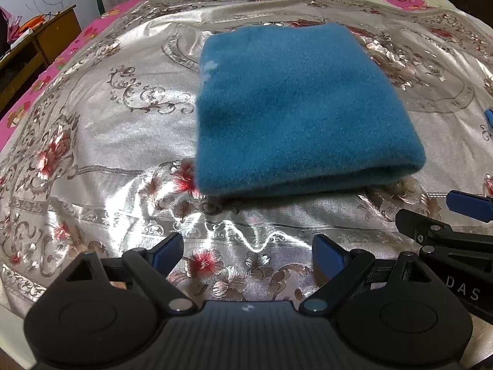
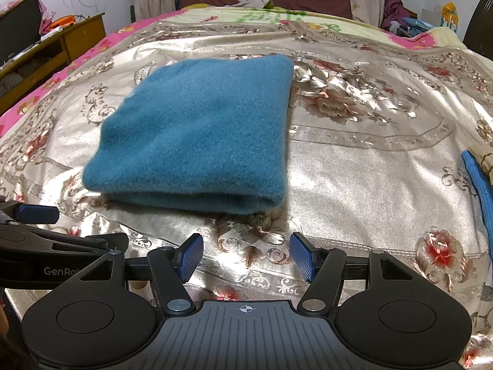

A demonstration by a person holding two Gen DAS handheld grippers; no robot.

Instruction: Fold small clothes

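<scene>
a folded teal garment (image 1: 295, 108) lies flat on the bed's shiny floral bedspread (image 1: 123, 160), roughly in the middle of the covered area, its thick folded edge turned toward the cameras and a small pale mark showing near its far left edge in the left wrist view. the left gripper (image 1: 248, 254) hangs just short of that near edge, jaws released and spread wide with only bedspread between the blue pads, touching nothing. the right gripper (image 2: 246, 257) sits likewise in front of the garment's near edge, jaws released and empty, apart from the cloth. the two grippers are close beside each other, each one's blue-tipped finger showing at the side of the other's view. at the right edge of the right wrist view a blue cloth strip (image 2: 480, 185) lies on the bedspread, well apart from the garment. a wooden desk (image 2: 61, 46) stands off the bed's left side, and a pink floral sheet (image 1: 46, 71) shows under the bedspread's edge.
</scene>
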